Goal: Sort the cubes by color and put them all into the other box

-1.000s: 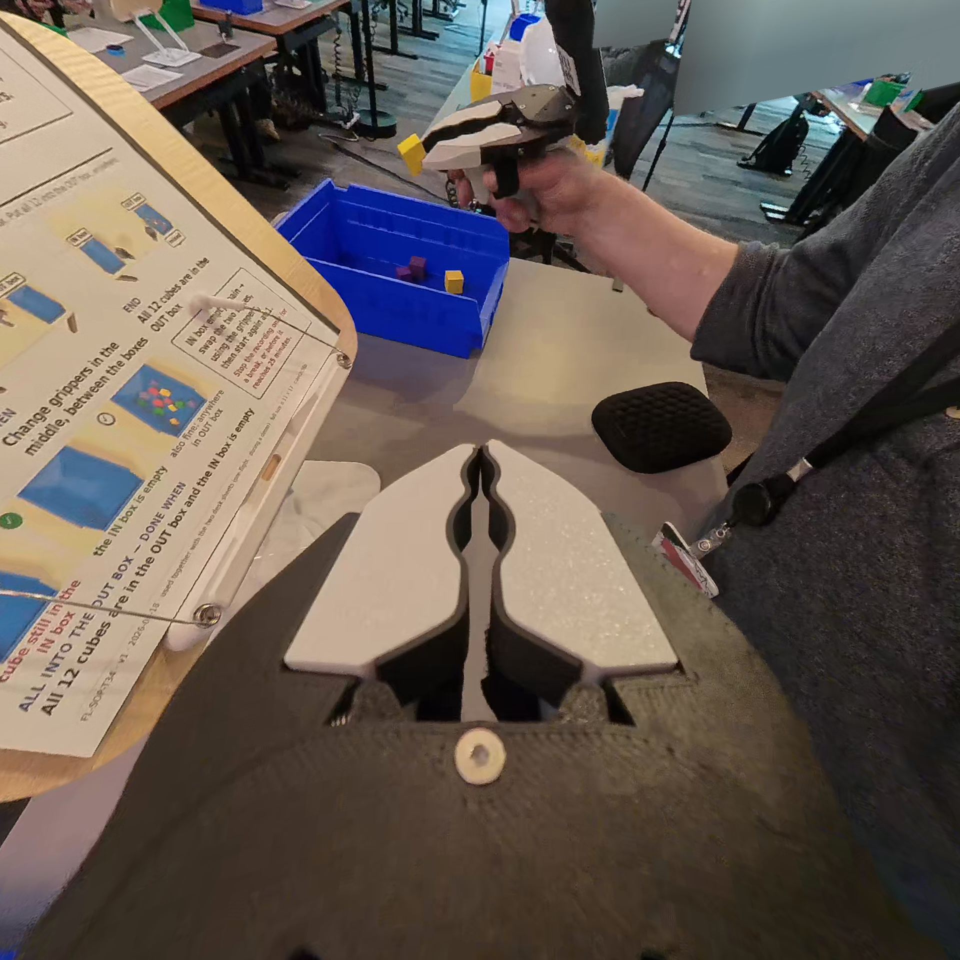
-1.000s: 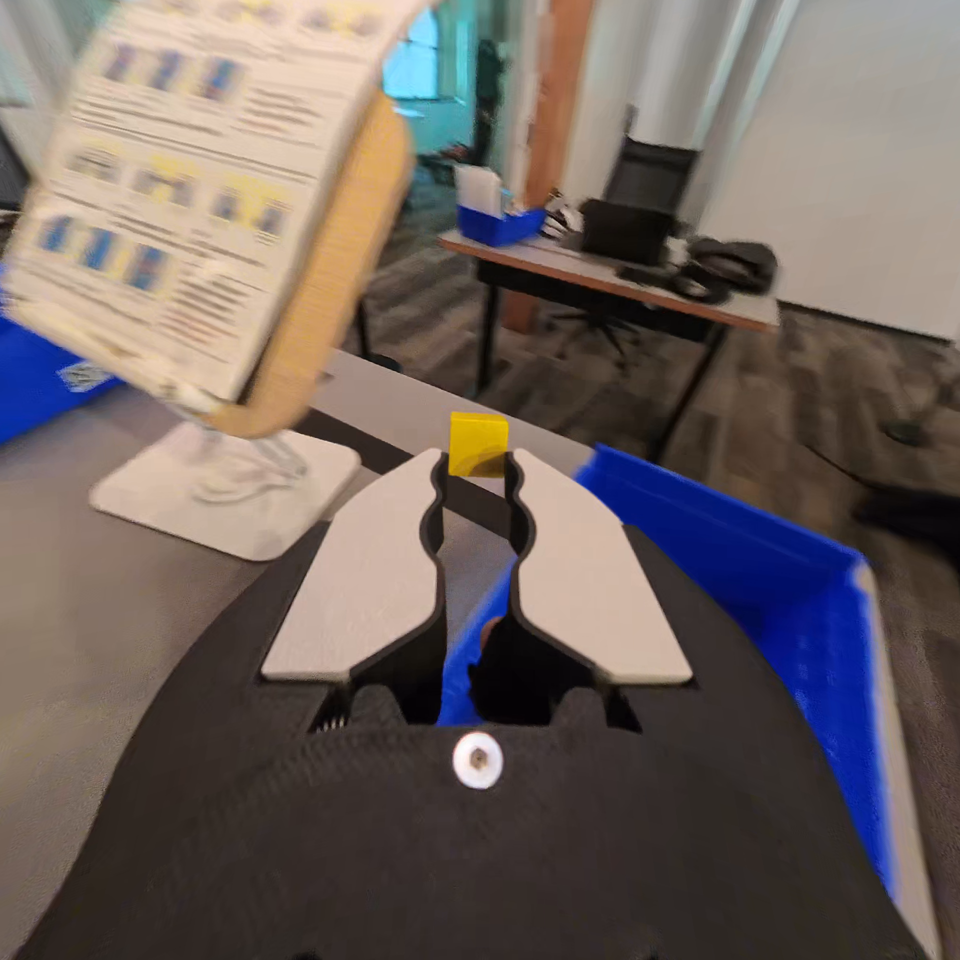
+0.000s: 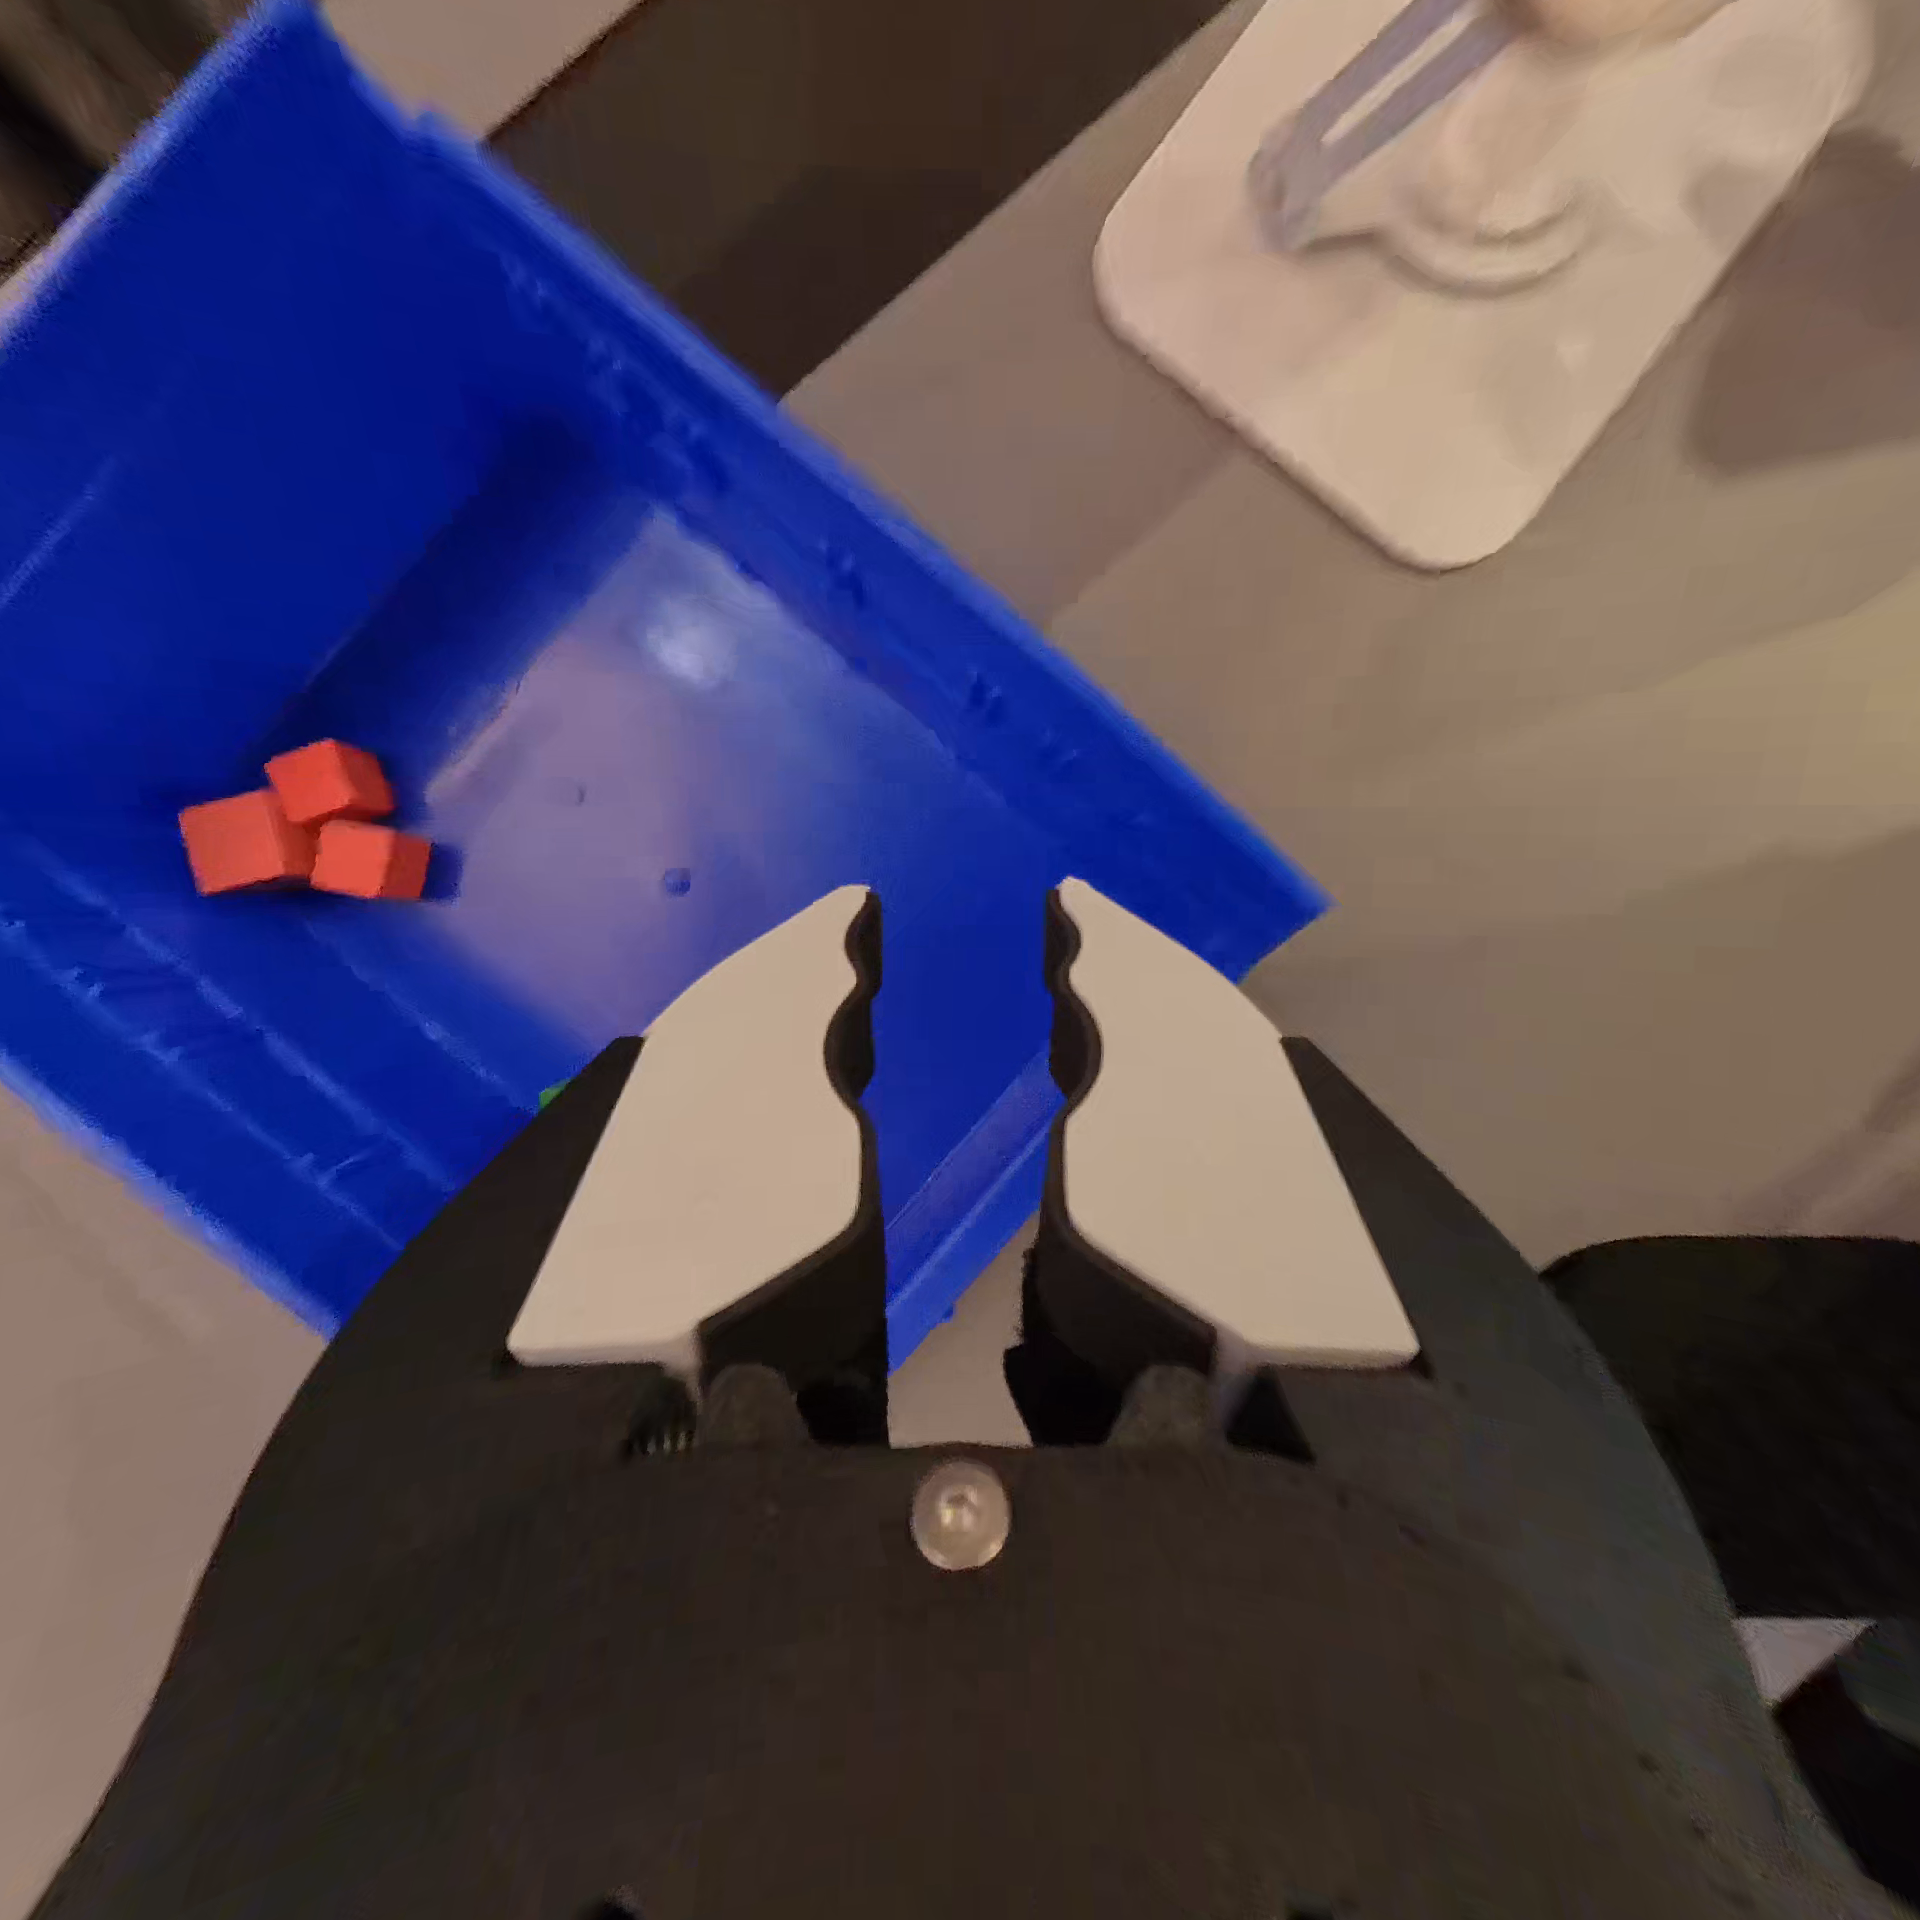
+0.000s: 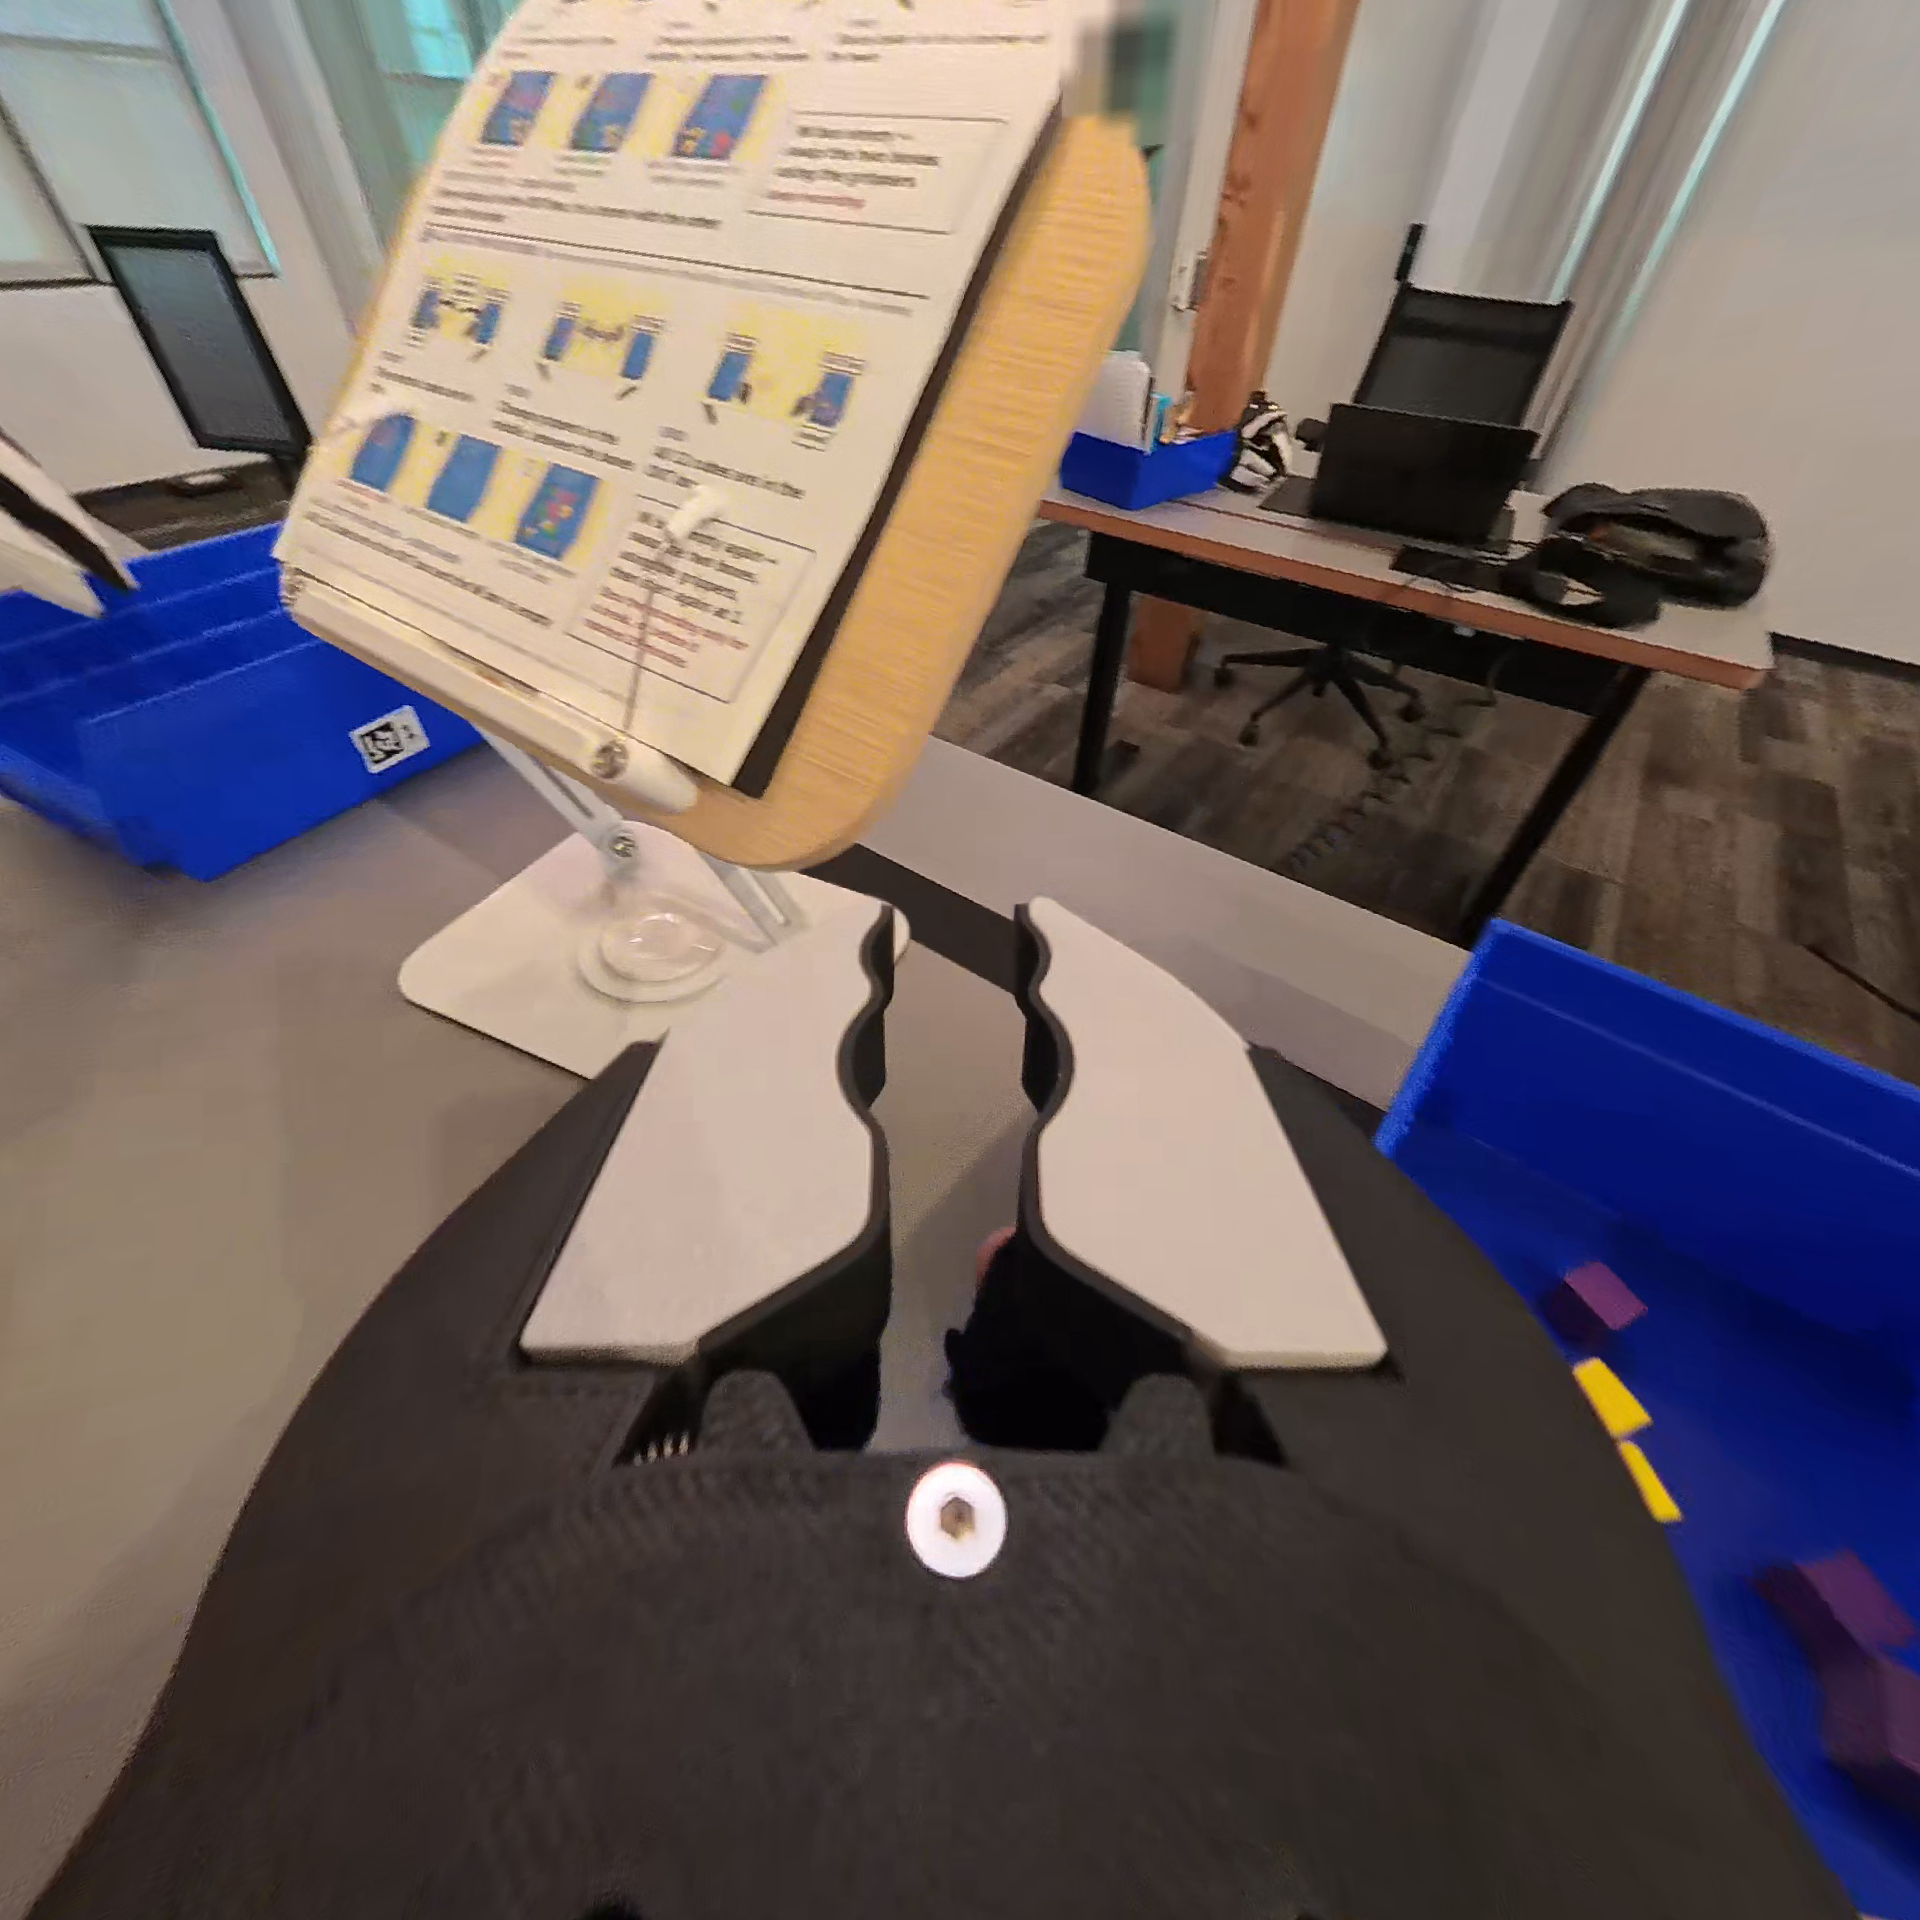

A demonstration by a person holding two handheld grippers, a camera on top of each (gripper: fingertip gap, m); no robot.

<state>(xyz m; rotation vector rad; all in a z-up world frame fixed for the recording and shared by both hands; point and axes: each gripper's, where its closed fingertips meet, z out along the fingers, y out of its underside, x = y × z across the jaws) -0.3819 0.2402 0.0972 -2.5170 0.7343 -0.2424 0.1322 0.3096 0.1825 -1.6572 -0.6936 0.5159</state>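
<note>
Hovering left tool (image 3: pixel 961 899) apart, bare | glossy blue plastic box (image 3: pixel 312 436) | three matte red cubes (image 3: pixel 301 821) | right tool (image 4: pixel 951 920) apart, bare

The left gripper (image 3: pixel 961 899) — shut a second ago and facing the far bin — now hangs parted and bare over a blue box (image 3: pixel 312 436) holding three red cubes (image 3: pixel 301 821). The right gripper (image 4: pixel 951 914) no longer pinches the yellow cube; its fingers stand apart with nothing between.
</note>
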